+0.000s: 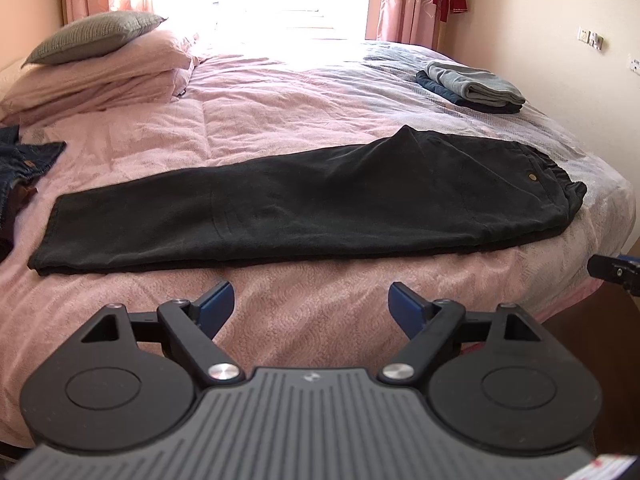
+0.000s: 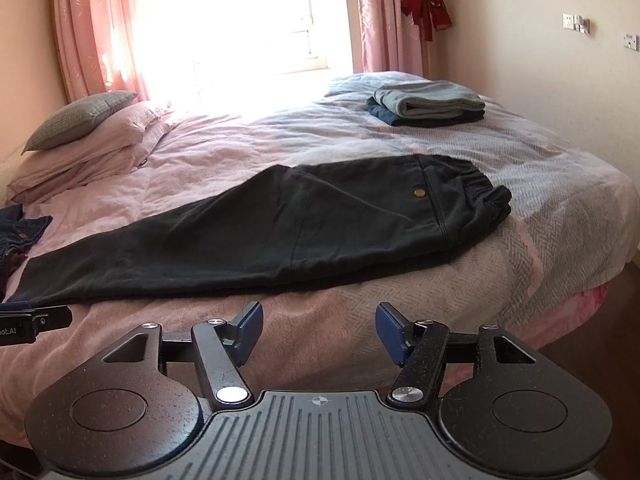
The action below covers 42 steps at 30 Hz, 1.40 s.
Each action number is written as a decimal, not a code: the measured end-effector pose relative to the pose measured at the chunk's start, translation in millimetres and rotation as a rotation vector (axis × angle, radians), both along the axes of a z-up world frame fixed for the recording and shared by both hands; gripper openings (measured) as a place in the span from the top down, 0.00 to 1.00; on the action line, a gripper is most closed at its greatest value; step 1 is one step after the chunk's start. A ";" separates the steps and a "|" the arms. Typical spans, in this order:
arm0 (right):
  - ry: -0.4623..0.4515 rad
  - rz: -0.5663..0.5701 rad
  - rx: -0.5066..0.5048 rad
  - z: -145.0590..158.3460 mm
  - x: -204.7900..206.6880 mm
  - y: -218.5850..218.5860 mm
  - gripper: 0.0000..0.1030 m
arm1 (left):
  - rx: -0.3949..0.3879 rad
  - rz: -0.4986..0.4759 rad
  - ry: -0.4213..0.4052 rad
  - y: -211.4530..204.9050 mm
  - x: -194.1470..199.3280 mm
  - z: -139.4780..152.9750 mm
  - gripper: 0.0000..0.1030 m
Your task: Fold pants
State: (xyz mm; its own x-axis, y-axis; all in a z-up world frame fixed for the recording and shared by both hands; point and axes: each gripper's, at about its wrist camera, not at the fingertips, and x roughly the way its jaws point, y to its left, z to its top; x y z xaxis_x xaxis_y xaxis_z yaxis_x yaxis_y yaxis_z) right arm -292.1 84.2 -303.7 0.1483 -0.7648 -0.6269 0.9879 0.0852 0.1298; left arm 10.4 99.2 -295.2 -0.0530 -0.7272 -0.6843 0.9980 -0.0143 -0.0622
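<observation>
Dark pants (image 1: 296, 208) lie flat across the bed, folded lengthwise leg on leg, the waistband with a brass button (image 1: 532, 177) at the right and the cuffs at the left. In the right wrist view the same pants (image 2: 280, 232) run from lower left to the elastic waistband (image 2: 480, 188) at right. My left gripper (image 1: 310, 304) is open, hovering over the bedcover just short of the pants' near edge. My right gripper (image 2: 319, 322) is open too, nothing between its fingers, likewise short of the near edge.
A stack of folded clothes (image 1: 472, 86) sits at the bed's far right. Pillows (image 1: 96, 64) are piled at the far left. Dark denim garments (image 1: 20, 164) lie at the left edge. The bed's right edge (image 2: 592, 280) drops to the floor.
</observation>
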 end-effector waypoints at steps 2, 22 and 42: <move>0.001 -0.007 0.021 -8.0 0.4 -5.0 0.42 | 0.020 0.020 0.051 -6.1 12.1 -12.5 0.21; 0.083 0.244 -0.032 -55.3 141.4 -95.5 0.42 | -0.106 0.608 0.729 -37.7 251.8 -125.7 0.52; 0.191 0.400 -0.041 -112.6 276.5 -110.6 0.38 | -0.187 0.623 0.768 -48.1 260.1 -131.6 0.87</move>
